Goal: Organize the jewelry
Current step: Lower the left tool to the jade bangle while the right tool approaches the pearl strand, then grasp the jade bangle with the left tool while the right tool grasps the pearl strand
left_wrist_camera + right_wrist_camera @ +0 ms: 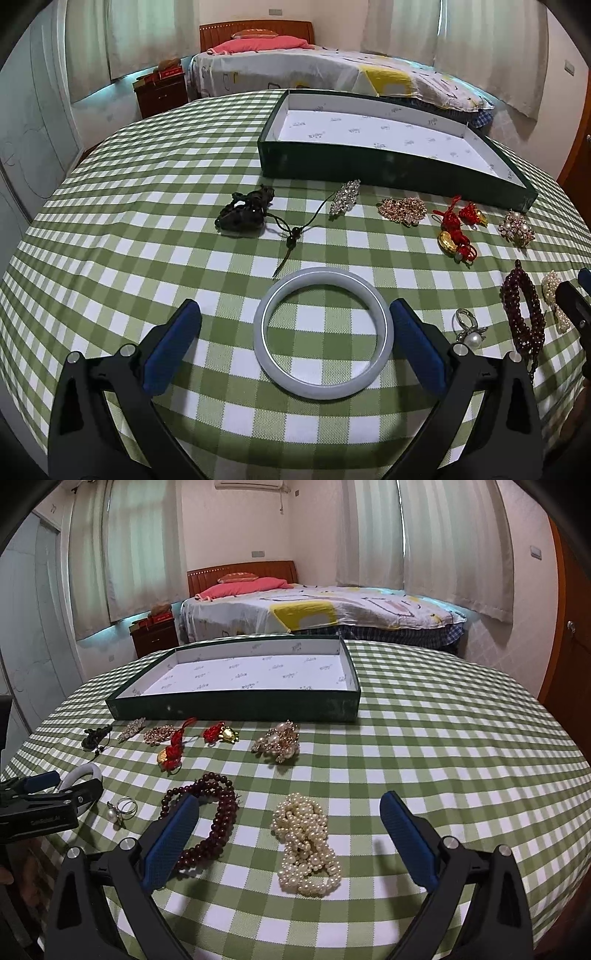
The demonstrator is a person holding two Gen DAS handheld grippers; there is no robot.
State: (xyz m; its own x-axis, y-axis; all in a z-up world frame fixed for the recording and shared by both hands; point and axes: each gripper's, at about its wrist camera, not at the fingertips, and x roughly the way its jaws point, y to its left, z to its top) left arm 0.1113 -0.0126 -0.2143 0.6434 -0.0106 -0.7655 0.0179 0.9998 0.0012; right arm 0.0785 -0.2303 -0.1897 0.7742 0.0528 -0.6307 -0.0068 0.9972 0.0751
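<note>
A pale jade bangle [322, 332] lies flat on the checked cloth between the blue pads of my open left gripper [295, 314]; whether the right pad touches it I cannot tell. My right gripper [288, 808] is open around a heap of cream pearls [304, 843], with a dark red bead string [207, 819] under its left pad. Beyond lie a black carved pendant [242, 212], a crystal brooch [345, 196], a gold chain cluster [402, 210], red knot charms [456, 230] and a pearl brooch [277, 741]. The dark green box [369, 162] with its white lining stands empty behind them.
A pearl ring [469, 328] rests between the bangle and the red beads. The round table's green-and-white cloth [443, 757] stretches bare to the right. Behind the table are a bed [314, 609], a nightstand [155, 637] and curtains.
</note>
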